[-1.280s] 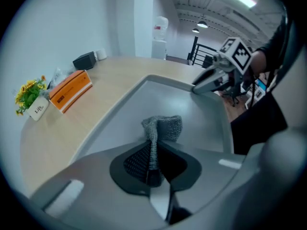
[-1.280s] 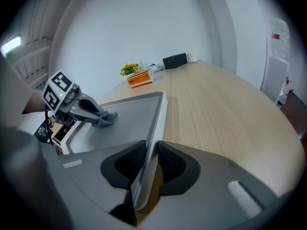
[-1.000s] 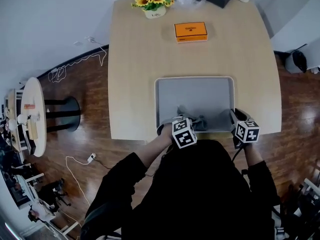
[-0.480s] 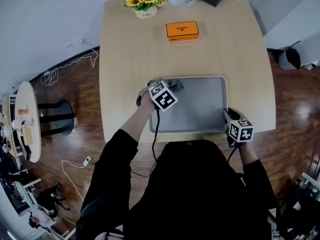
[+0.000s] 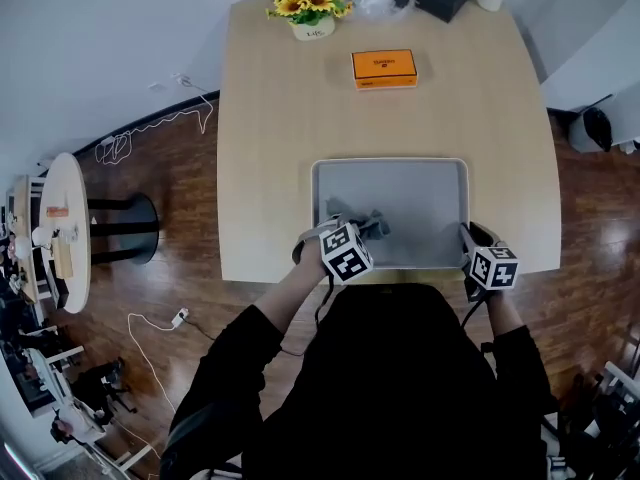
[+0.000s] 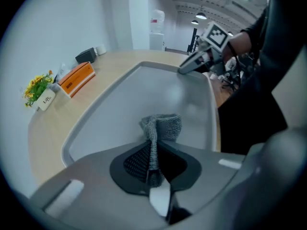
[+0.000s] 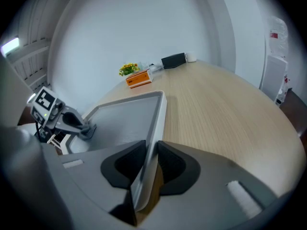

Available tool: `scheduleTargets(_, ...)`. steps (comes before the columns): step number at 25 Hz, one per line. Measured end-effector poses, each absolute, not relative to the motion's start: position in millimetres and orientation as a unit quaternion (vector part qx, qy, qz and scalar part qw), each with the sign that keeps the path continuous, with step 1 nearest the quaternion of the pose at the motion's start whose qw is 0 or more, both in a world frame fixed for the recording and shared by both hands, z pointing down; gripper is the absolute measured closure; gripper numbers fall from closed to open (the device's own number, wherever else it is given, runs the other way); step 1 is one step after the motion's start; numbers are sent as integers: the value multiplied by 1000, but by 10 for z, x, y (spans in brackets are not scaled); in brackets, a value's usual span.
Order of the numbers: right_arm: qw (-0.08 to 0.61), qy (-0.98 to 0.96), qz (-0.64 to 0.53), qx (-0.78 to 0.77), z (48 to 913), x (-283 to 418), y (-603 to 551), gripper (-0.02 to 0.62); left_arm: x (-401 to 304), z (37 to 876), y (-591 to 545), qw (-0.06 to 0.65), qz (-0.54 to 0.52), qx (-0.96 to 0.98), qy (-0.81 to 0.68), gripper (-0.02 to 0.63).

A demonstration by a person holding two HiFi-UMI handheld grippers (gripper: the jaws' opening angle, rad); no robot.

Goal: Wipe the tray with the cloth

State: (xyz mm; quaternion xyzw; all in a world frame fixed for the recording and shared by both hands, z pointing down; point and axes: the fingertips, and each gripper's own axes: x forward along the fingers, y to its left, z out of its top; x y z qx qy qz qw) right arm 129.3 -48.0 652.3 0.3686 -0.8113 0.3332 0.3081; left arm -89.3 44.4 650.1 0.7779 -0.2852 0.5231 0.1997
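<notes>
While your left gripper [image 6: 152,163] pinches the crumpled grey woven cloth [image 6: 163,125] tight, cloth resting on the shallow grey rectangular tray [image 5: 405,193], your right gripper [image 7: 146,169] clamped shut on its right rim

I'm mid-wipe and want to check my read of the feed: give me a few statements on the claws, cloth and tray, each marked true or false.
1. The left claw is shut on the cloth. True.
2. The right claw is open and clear of the tray. False: its jaws are clamped on the tray's rim at the near right corner.
3. The cloth lies inside the tray, in its near left part. True.
4. The orange box sits in the tray. False: it rests on the table, beyond the tray's far edge.
</notes>
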Motion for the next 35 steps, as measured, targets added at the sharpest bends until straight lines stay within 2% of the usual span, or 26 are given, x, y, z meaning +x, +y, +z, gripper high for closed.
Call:
scheduleTargets(7,318,-811,334,361,6545,1280,-484,511,-769,6535,1089,221,514,791,-247,598)
scheduleTargets(18,305,-812,334,370,6488,1193,-444,511,-2041,6487,-515,169,563,735,-338,598)
scheduleTargets(22,294,-811,341,373,6495,1211,-465,511,-2142,6462,-667,187,557,735,-339,600)
scheduleTargets(26,284,-811,346,378,6505,1254,-471,512,-2076,6487,-371,206,532,734,-369,600)
scheduleTargets(35,293,-815,347,361,6512,1294,-479,511,-1519,6542,1090,260,491,749,-359,600)
